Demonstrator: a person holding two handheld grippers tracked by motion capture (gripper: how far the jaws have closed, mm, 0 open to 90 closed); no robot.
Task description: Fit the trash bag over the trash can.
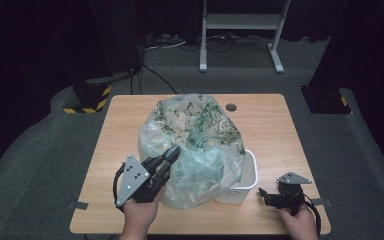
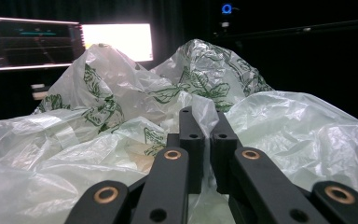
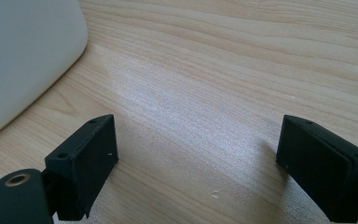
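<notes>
Your left gripper (image 1: 172, 152) is pinched on a fold of the plastic bag (image 1: 195, 145), which billows ahead of it over the white bin (image 1: 247, 180). Your right gripper (image 1: 265, 194) rests wide open on the table (image 1: 275, 125), bin just to its left.

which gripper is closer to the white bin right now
Left. The left gripper is shut on the plastic bag draped over the white bin; the right gripper sits open on the table beside it.
</notes>
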